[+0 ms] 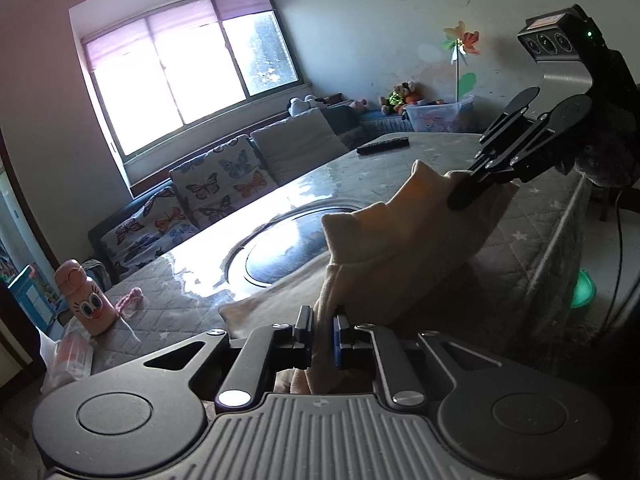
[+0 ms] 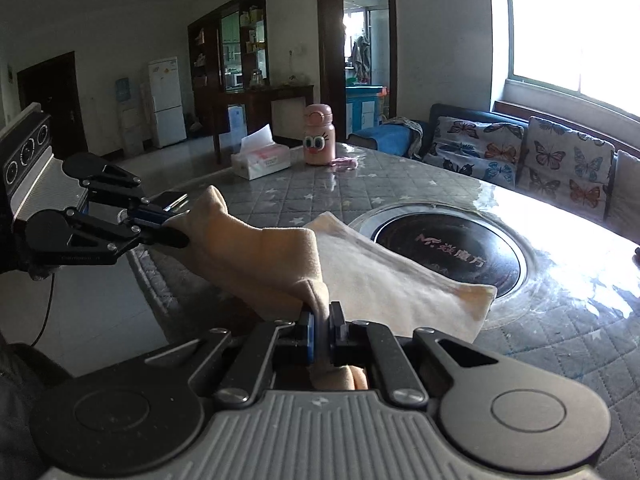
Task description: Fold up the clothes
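The left gripper (image 1: pixel 323 334) is clenched on one edge of a soft cream-coloured fleece garment (image 1: pixel 394 236), the fabric pinched between its black pads with blue trim. The right gripper (image 2: pixel 320 330) is likewise clamped on another edge of the same cloth, a thin fold squeezed tight between its pads. Between the two grippers the held edge hangs raised above the table, sagging a little in the middle, while the far part of the garment lies flat on the grey quilted star-patterned table cover (image 2: pixel 560 360), its outer corner reaching the rim of the round black glass cooktop (image 2: pixel 448 248) set into the tabletop

Near the far end of the table stands a pink cartoon-faced drinking bottle (image 2: pixel 319 140), with a pink cord lying just beside it. A white tissue box (image 2: pixel 260 162) with a sheet sticking up sits near the bottle. A dark flat remote control (image 1: pixel 383 145) lies on the table's other end, well apart from the garment. A sofa with butterfly-printed cushions (image 2: pixel 520 152) runs along the wall under a bright window (image 1: pixel 192 68)
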Demonstrator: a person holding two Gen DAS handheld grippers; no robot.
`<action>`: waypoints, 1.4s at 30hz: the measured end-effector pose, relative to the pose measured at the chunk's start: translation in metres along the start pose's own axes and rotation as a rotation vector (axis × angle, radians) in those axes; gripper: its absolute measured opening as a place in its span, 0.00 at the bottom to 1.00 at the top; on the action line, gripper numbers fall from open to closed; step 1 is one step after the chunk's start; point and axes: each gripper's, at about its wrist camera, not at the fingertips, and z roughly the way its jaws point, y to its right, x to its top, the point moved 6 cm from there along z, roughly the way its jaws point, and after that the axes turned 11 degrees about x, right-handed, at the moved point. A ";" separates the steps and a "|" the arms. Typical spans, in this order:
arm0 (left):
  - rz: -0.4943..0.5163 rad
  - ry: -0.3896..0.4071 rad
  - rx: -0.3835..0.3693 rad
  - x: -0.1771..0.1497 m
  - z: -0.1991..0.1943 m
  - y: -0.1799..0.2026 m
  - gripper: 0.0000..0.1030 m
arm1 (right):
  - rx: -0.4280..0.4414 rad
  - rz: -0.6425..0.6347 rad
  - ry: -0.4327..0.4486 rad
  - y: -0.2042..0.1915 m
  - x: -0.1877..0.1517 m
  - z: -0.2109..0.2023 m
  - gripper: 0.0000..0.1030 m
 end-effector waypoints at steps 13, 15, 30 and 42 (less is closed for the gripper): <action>-0.023 -0.068 0.031 0.023 0.126 -0.043 0.10 | -0.065 0.073 -0.024 0.086 0.044 0.060 0.05; -0.023 -0.091 0.032 0.022 0.152 -0.046 0.10 | -0.080 0.090 -0.038 0.101 0.046 0.074 0.05; -0.100 -0.226 0.141 -0.004 0.231 -0.083 0.28 | -0.182 0.289 -0.104 0.168 0.010 0.135 0.22; -0.160 -0.192 0.066 0.017 0.189 -0.067 0.29 | -0.103 0.311 -0.063 0.154 0.032 0.141 0.23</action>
